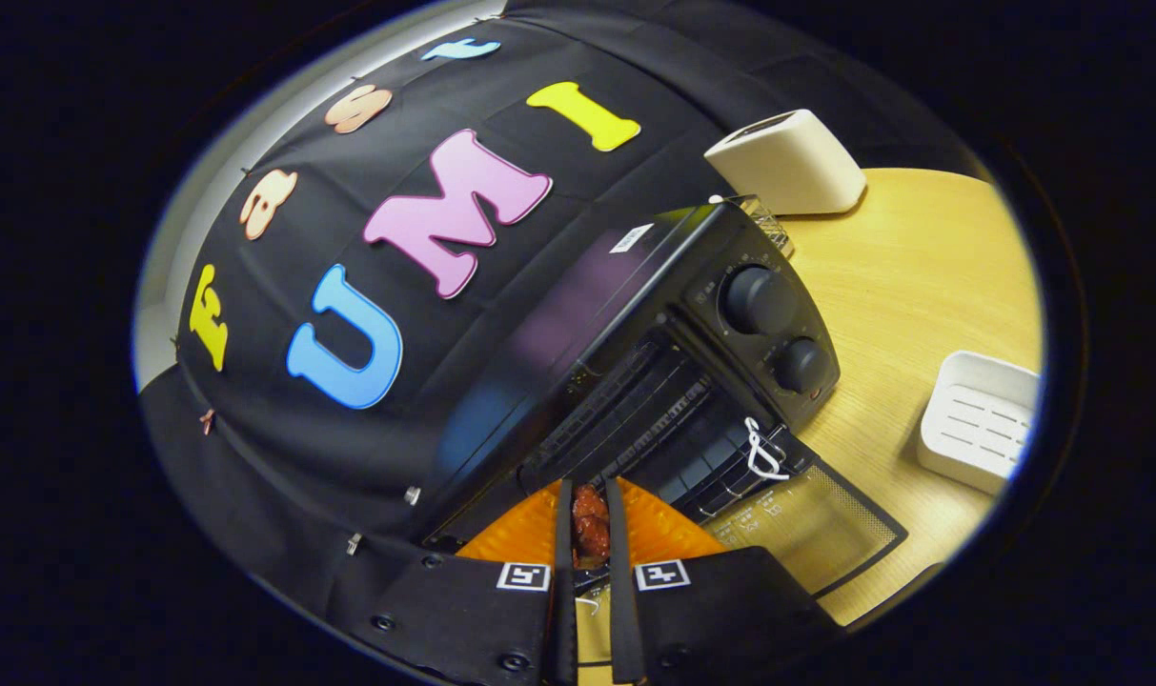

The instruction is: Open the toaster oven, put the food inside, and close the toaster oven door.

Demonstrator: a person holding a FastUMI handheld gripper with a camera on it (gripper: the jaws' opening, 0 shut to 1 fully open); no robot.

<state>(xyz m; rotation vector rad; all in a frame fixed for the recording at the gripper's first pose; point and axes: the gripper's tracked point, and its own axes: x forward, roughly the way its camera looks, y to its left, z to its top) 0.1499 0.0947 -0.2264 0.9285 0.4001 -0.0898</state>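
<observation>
A black toaster oven (635,314) stands on the wooden table (911,276), seen tilted. Its glass door (806,524) hangs open and lies flat toward me, with a white cord loop (761,450) on its handle. The dark cavity with wire rack (635,419) is just ahead of my fingers. My gripper (591,534) is shut on a reddish-brown piece of food (591,529), which sits between the two fingers at the mouth of the oven. Two round knobs (759,300) sit on the oven's front panel.
A cream pop-up toaster (787,162) stands behind the oven on the table. A white slotted tray (978,419) lies on the table beyond the open door. Black booth cloth (349,191) hangs behind and beside the oven.
</observation>
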